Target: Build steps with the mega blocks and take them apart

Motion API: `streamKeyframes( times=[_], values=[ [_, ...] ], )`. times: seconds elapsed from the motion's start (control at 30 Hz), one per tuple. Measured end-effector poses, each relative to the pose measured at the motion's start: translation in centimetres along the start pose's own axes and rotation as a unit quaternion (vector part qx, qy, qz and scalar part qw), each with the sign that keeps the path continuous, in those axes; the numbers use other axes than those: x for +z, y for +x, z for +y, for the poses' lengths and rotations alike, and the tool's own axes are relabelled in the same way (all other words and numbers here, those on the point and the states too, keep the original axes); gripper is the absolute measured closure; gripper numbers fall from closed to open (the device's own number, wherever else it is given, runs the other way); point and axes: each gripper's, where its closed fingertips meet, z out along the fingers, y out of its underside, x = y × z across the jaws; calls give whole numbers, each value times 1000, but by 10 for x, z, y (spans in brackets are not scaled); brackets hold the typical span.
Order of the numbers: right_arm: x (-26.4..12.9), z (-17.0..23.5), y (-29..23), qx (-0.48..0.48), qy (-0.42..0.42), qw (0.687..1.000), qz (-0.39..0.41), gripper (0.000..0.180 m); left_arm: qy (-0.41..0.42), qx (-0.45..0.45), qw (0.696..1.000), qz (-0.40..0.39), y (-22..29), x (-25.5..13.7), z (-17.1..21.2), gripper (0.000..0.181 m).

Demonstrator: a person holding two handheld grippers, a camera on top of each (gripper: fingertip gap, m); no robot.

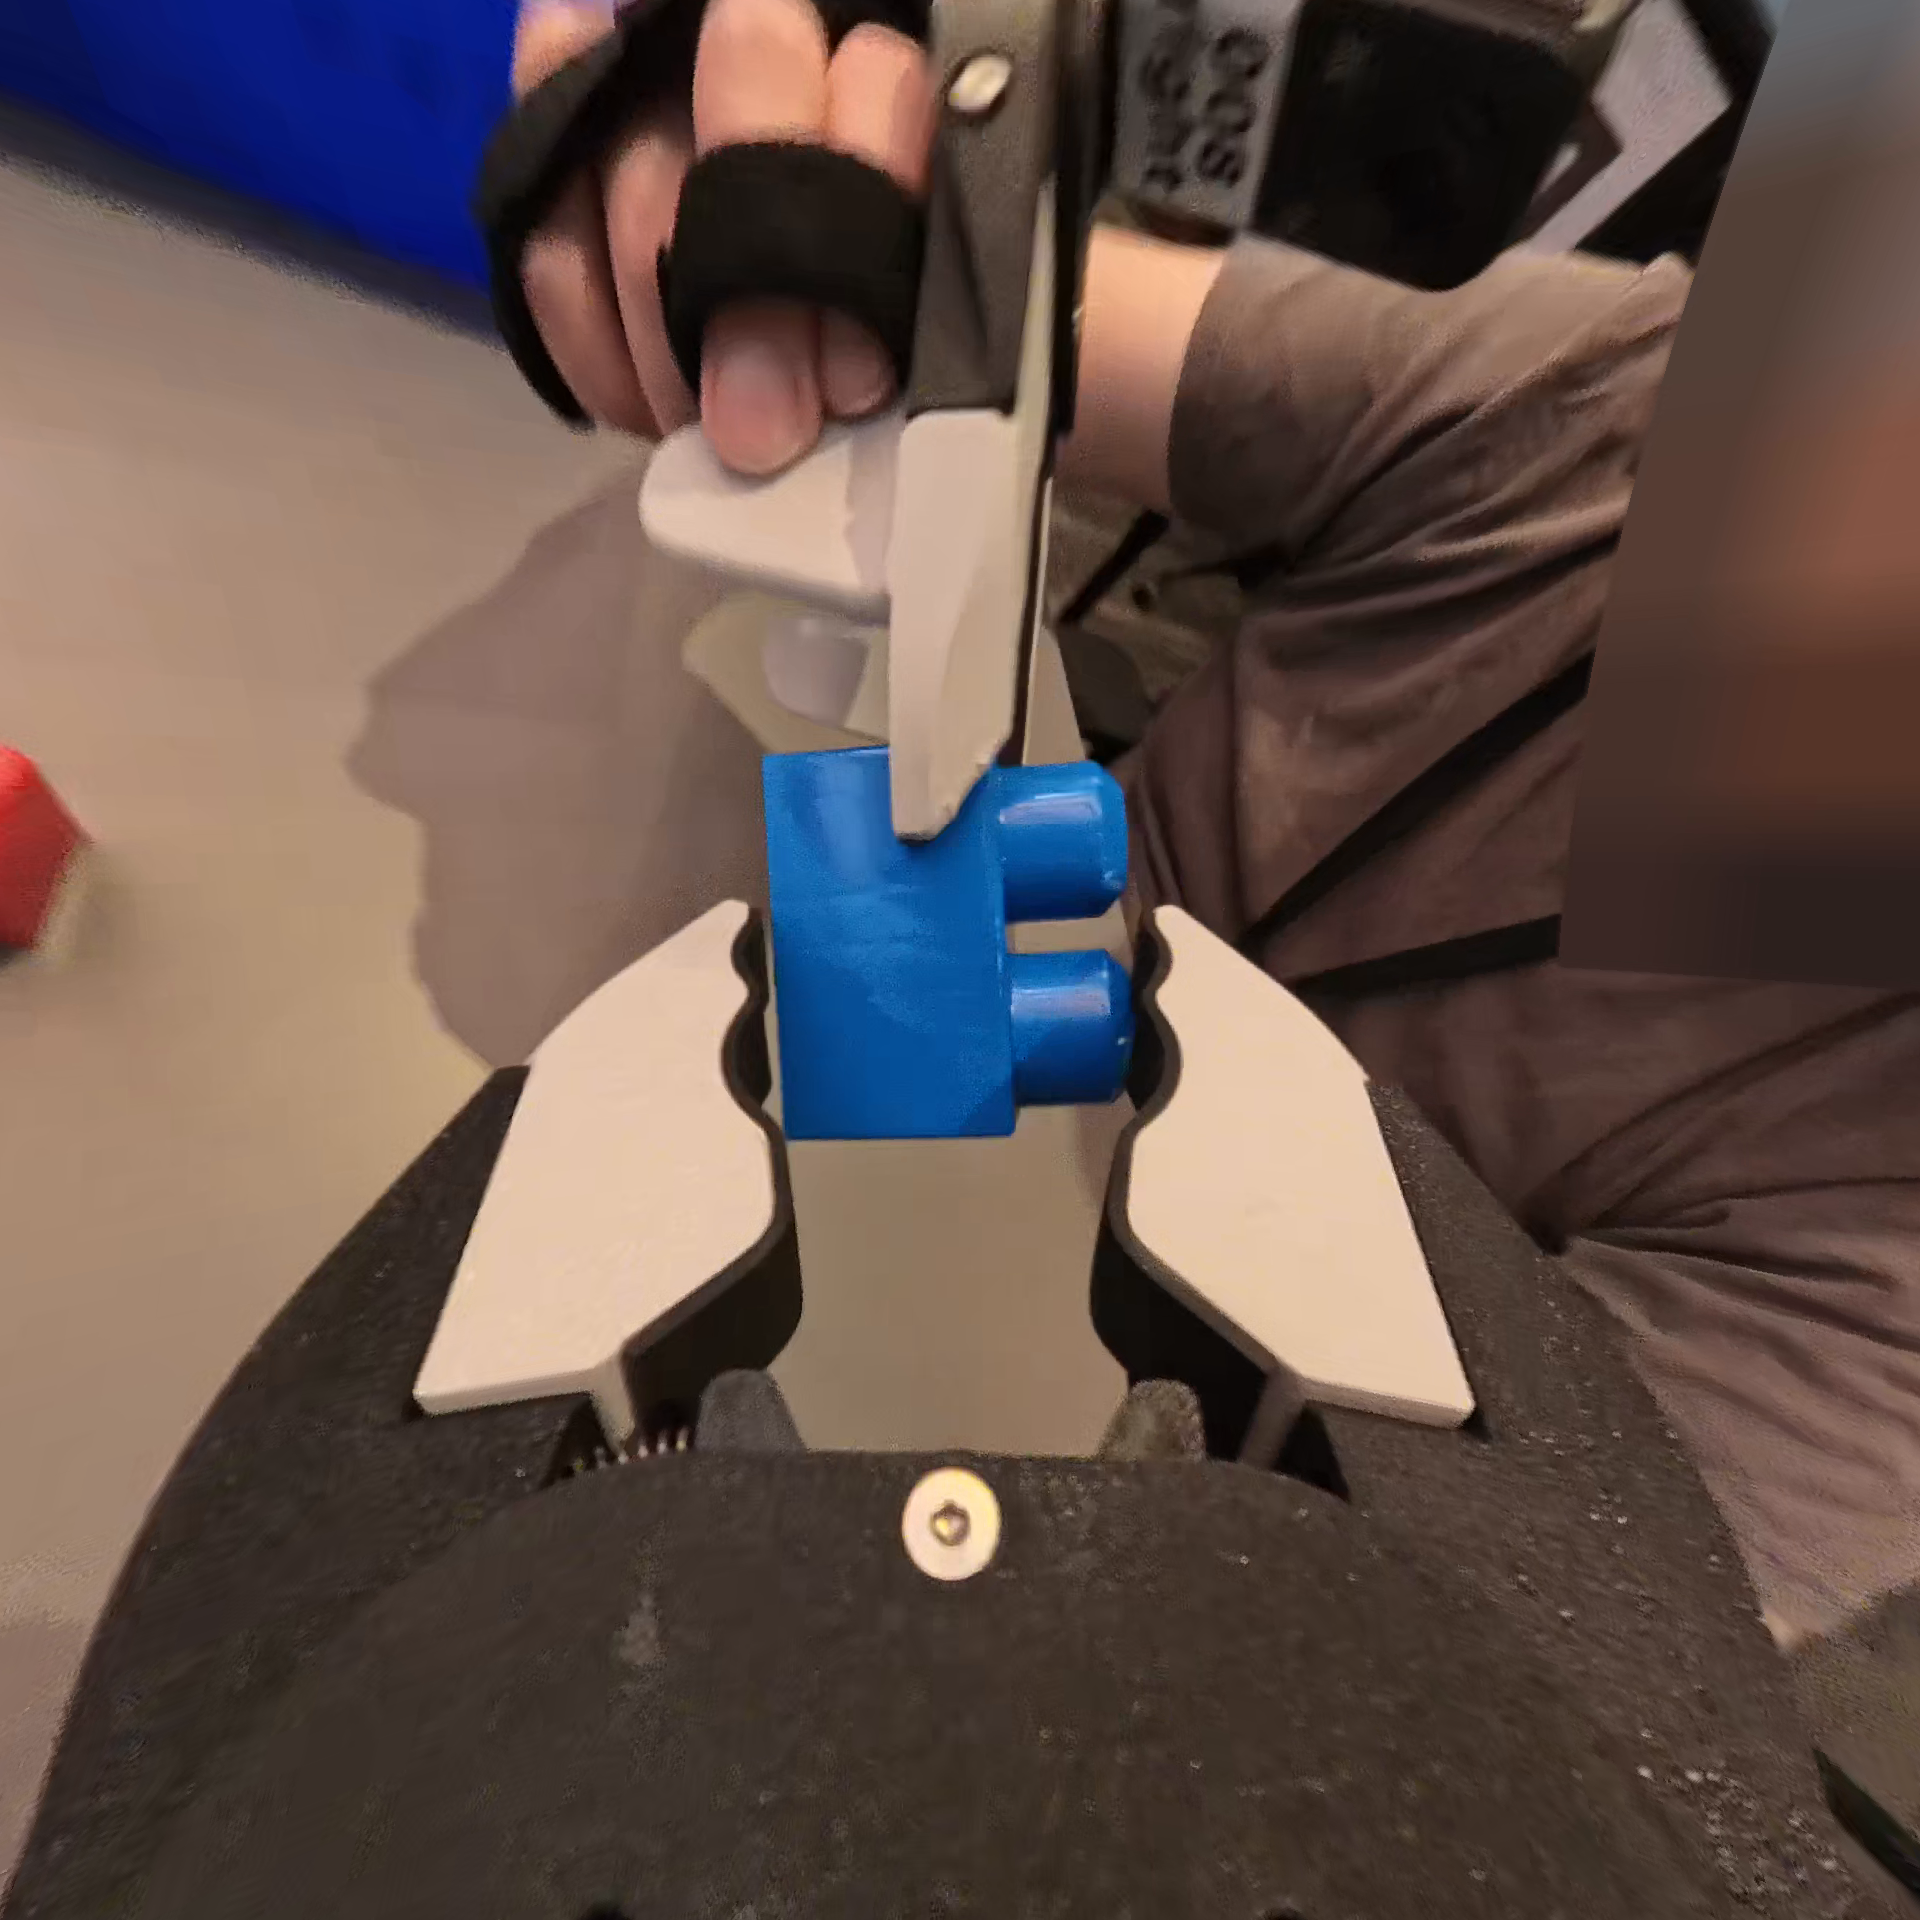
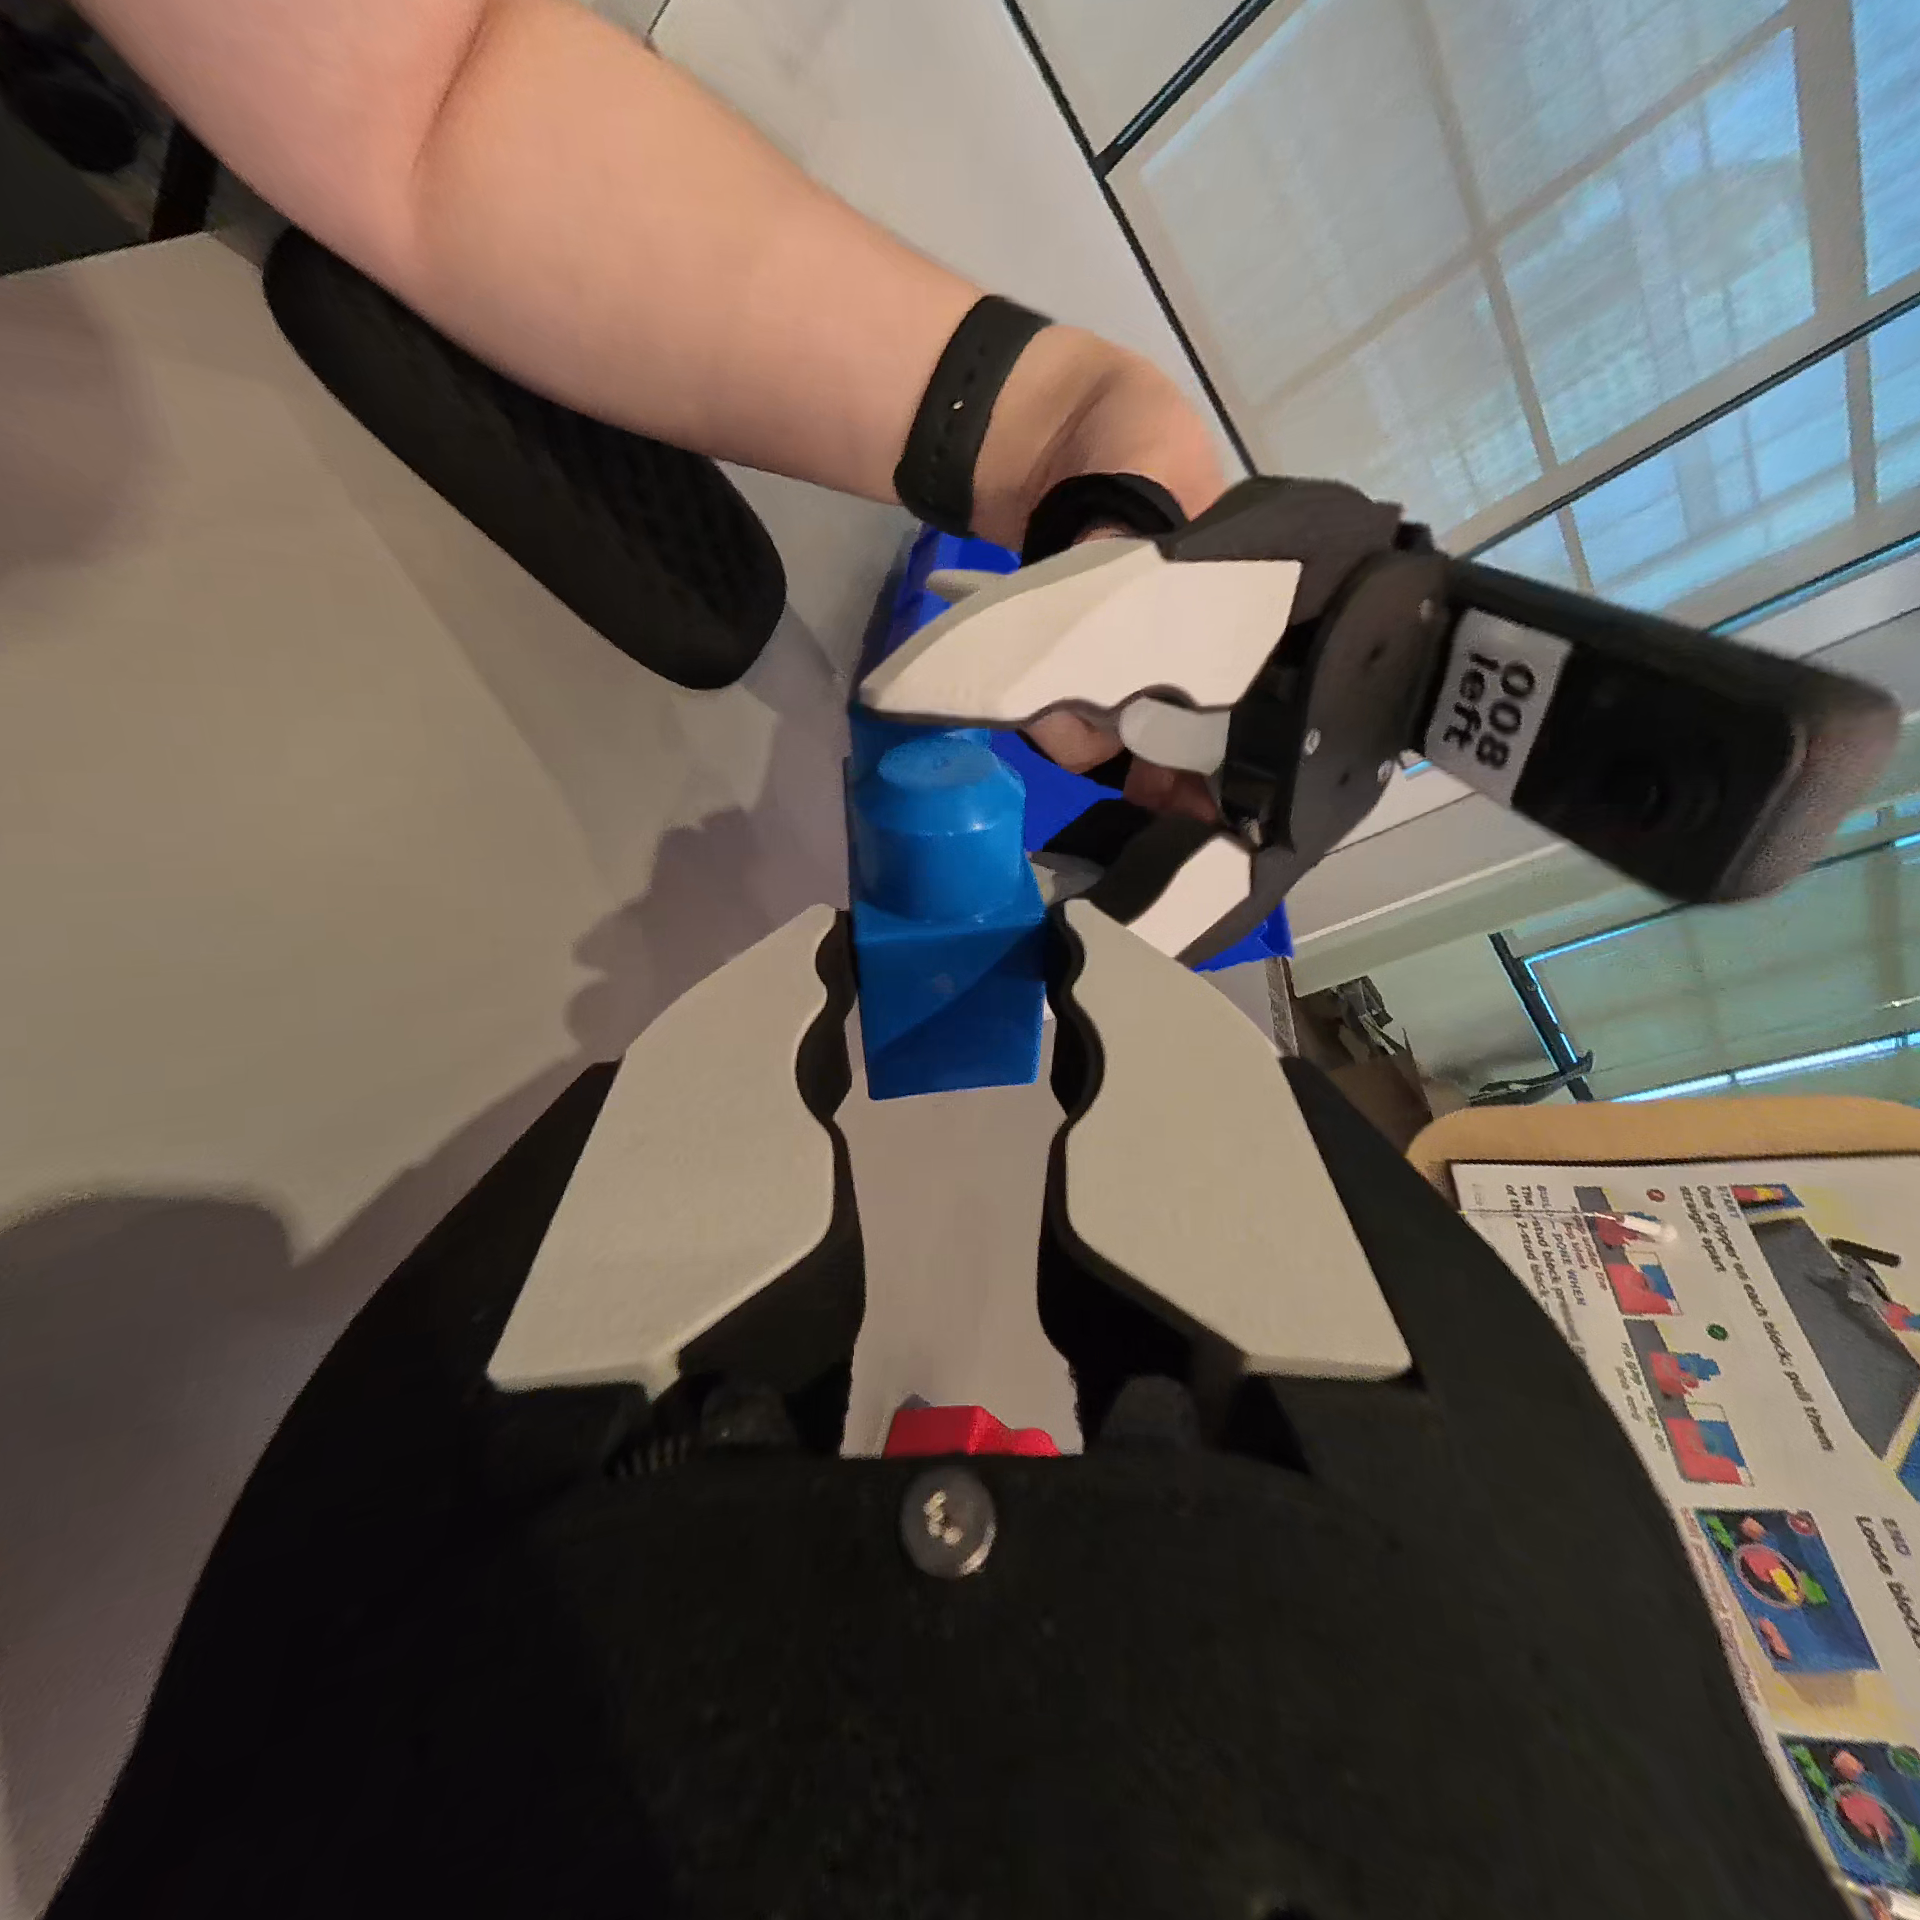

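A blue two-stud mega block [image 1: 894,987] is held in the air between both grippers. In the left wrist view my left gripper [image 1: 951,966] is shut on it, one finger on its flat base and the other on a stud. My right gripper [image 1: 940,800] comes down from above and clamps the block's far end. In the right wrist view my right gripper [image 2: 951,966] is shut on the same blue block [image 2: 945,997], studs pointing away. The left gripper [image 2: 966,779] grips its far end. A red block [image 1: 31,842] lies on the table at the left edge.
The grey table [image 1: 208,520] lies beneath. A red block [image 2: 966,1432] shows low between my right fingers. A blue bin [image 2: 1247,935] stands behind the grippers. A printed instruction sheet [image 2: 1714,1455] lies at the right. A black padded armrest [image 2: 520,457] reaches over the table's edge.
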Motion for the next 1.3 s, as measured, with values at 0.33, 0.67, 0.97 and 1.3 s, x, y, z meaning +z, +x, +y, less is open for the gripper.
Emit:
streamKeyframes(
  times=[0.33, 0.67, 0.97, 1.3],
  values=[
    [-32, 19, 75, 432, 138, 891, 24, 144, 268, 245, 886, -288, -10, -82, -69, 105],
    [-33, 25, 79, 462, 160, 872, 26, 144, 224, 191, 901, -319, -42, -44, -69, 119],
    [-29, 19, 74, 437, 150, 886, 25, 144, 220, 201, 908, -293, -34, -32, -70, 137],
    [-52, 80, 102, 390, 49, 904, 169, 127, 251, 184, 892, -328, -31, -83, -69, 140]
  ],
)
